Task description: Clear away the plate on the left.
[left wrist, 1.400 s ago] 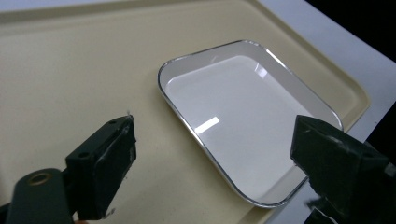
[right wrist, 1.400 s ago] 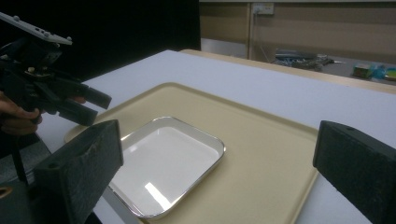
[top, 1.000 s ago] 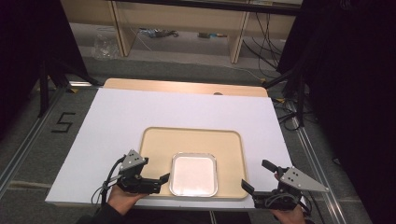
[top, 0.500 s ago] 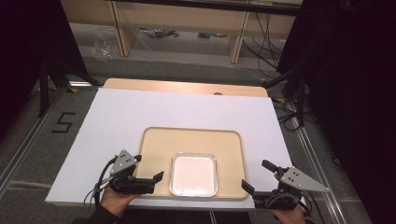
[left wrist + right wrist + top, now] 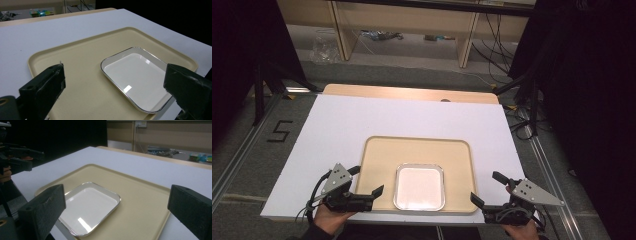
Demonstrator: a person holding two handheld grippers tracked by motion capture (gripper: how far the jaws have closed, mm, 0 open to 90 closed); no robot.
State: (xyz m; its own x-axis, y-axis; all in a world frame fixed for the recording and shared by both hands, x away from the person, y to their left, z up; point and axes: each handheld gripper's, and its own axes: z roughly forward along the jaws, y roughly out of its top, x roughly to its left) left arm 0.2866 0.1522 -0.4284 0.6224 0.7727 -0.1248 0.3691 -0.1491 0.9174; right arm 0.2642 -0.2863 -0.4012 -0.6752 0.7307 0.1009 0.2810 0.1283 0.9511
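White worktop (image 5: 337,125), dim room behind. The shallow white rectangular dish with a silver rim (image 5: 419,186) sits at the near edge of the beige plastic tray (image 5: 412,150). Left gripper (image 5: 367,182) and right gripper (image 5: 482,189) flank it, jaws wide apart, holding nothing. Best bet: come in low, pinch the rim squarely.

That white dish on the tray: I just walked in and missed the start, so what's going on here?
A person holds a two-jaw gripper in each hand at the near edge of the white-topped table. Both the left gripper and the right gripper are open and hold nothing. They flank the shallow white rectangular dish with a silver rim, which lies flat on the beige plastic tray, near its front edge. Neither gripper touches the dish.
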